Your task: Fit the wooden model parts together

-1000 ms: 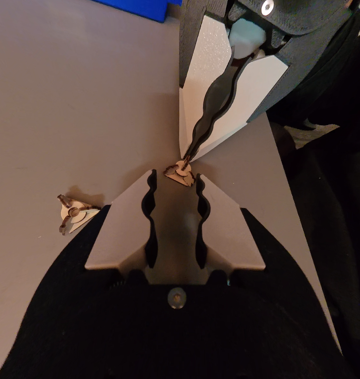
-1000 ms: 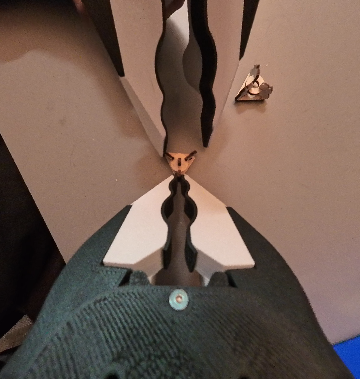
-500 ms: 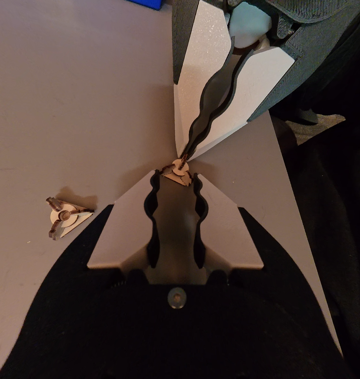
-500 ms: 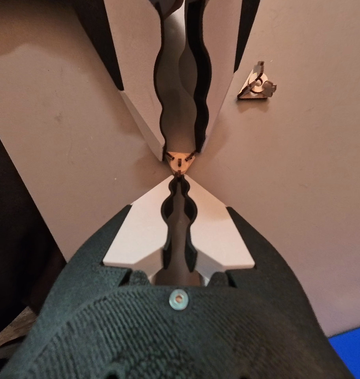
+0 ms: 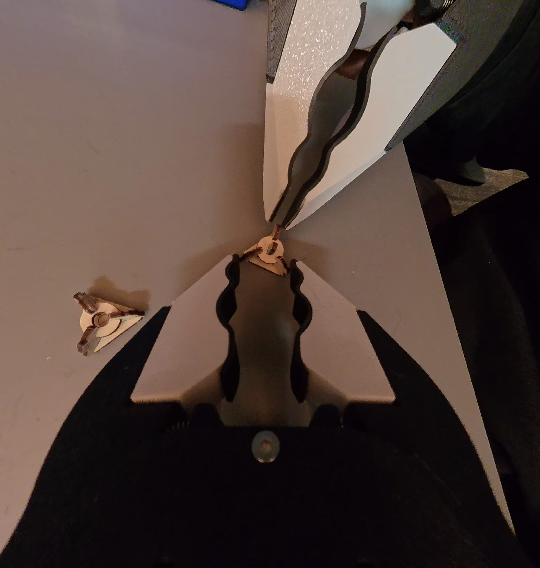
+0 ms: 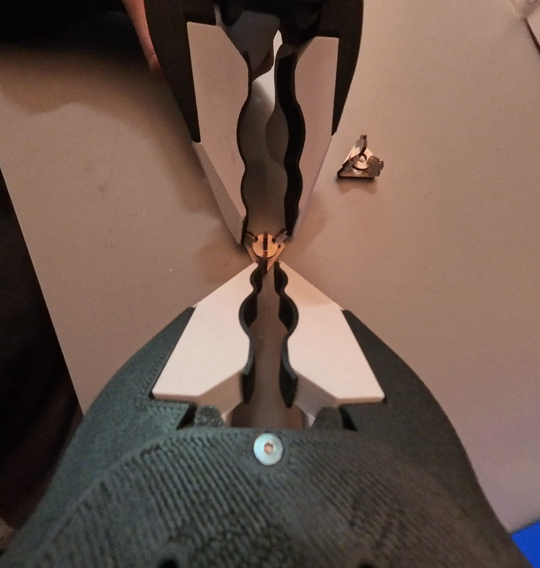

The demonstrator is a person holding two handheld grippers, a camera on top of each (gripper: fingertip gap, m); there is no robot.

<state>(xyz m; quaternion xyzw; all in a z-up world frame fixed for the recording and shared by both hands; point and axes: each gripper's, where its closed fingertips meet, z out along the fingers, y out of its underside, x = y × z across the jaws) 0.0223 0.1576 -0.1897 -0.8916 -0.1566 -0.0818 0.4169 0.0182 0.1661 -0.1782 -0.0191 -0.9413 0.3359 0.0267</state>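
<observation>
I see second wooden triangle piece lying apart on worktop, left of frame. Left gripper clamps centre wooden triangle piece by two corners. Right gripper slightly parted around its spoke.

We see our right gripper slightly parted at a triangular wooden piece, which the left gripper clamps near the table edge.

Both wrist cameras look steeply down on a grey table, very near. They face each other: each view shows the other gripper at 12 o'clock. Both views share the small wooden triangular piece in the middle.
</observation>
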